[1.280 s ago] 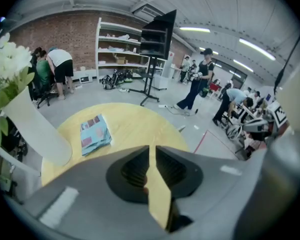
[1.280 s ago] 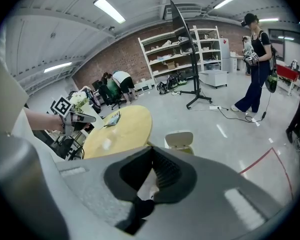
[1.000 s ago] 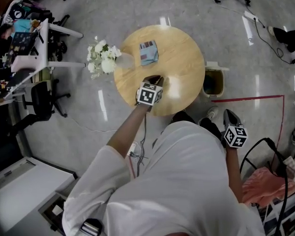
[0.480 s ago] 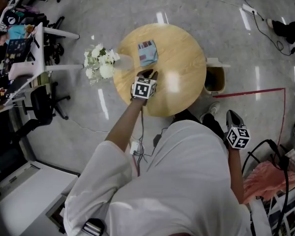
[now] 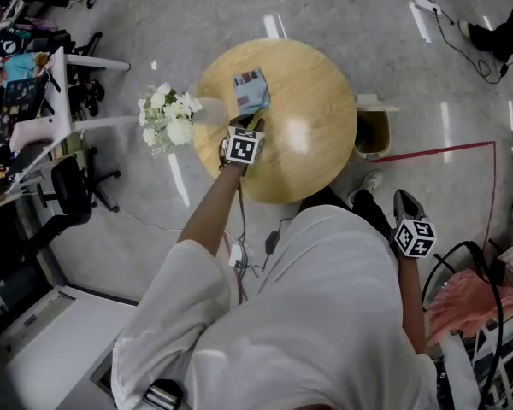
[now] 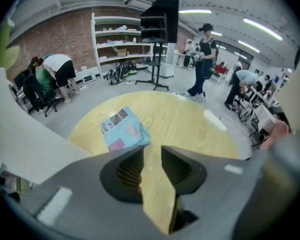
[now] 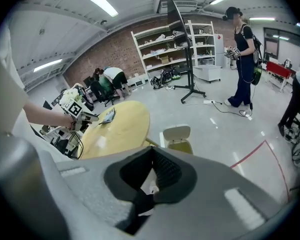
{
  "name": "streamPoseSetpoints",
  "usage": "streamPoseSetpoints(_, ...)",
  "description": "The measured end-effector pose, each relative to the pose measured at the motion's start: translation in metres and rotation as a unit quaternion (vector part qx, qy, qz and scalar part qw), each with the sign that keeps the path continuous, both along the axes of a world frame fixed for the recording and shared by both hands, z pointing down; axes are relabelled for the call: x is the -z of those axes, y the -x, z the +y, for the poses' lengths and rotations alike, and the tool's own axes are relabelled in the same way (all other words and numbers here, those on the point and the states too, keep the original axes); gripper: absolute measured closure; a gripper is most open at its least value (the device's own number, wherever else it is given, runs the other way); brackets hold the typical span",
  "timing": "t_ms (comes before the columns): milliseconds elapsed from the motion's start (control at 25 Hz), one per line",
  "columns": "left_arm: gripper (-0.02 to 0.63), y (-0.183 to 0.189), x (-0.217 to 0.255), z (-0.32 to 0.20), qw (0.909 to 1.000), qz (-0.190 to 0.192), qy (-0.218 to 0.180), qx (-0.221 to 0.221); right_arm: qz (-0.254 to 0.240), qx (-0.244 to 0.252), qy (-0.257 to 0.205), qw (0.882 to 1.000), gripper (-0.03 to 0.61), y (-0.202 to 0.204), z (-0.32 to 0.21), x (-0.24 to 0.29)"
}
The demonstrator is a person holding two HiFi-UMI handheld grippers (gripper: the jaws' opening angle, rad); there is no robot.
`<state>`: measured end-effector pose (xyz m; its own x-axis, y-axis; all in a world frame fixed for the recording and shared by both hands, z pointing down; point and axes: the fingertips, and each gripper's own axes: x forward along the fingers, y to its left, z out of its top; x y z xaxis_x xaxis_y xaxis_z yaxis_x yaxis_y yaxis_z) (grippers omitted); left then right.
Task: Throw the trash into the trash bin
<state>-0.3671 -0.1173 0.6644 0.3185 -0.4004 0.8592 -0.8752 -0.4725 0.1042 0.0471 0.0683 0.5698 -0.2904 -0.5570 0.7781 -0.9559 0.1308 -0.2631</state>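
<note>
Reaching over the round bench [image 5: 312, 156], the left claw [image 6: 151, 152] points down at the wood with its jaws apart; they have just been opening, and only bare bench top shows in the gap between them. Its hold is released and it carries nothing

The trash, a blue packet [image 6: 124, 129] with small printed pictures, lies flat on the bench just ahead of that claw and a little to its left, outside the jaws and not touched by them

At the bench's left edge, seen from the head, stands a white vase [image 5: 210, 108] holding white flowers [image 5: 166, 114], which lean out past the rim over the floor [image 5: 197, 15]

The bin [image 7: 180, 143] stands on the floor just beside the bench's right edge, well apart from the packet. Its white lid [image 7: 176, 132] is tipped up, and a yellowish liner shows round the mouth. The inside is dark in the head view, and whether anything lies in it cannot be told

Down by the person's right side, the right claw [image 7: 151, 154] hangs over the floor, clenched, its tips meeting with nothing gripped
</note>
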Motion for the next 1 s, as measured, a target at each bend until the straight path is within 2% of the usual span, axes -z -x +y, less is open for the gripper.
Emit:
streamPoseSetpoints(240, 0.48, 0.01, -0.024, -0.013, 0.9993, -0.03, -0.006, -0.02, 0.002, -0.009, 0.007, 1.0, 0.577, -0.001, -0.002, -0.001)
streamPoseSetpoints(640, 0.448, 0.028, -0.06, -0.024, 0.9952, -0.082, 0.032, -0.044, 0.0, -0.001, 0.019, 1.0, 0.577, 0.011, -0.017, -0.006)
streamPoseSetpoints(1000, 0.446, 0.025, -0.088, -0.026, 0.9913, -0.082, 0.062, -0.082, -0.004, 0.007, 0.029, 1.0, 0.577, 0.027, -0.027, -0.015)
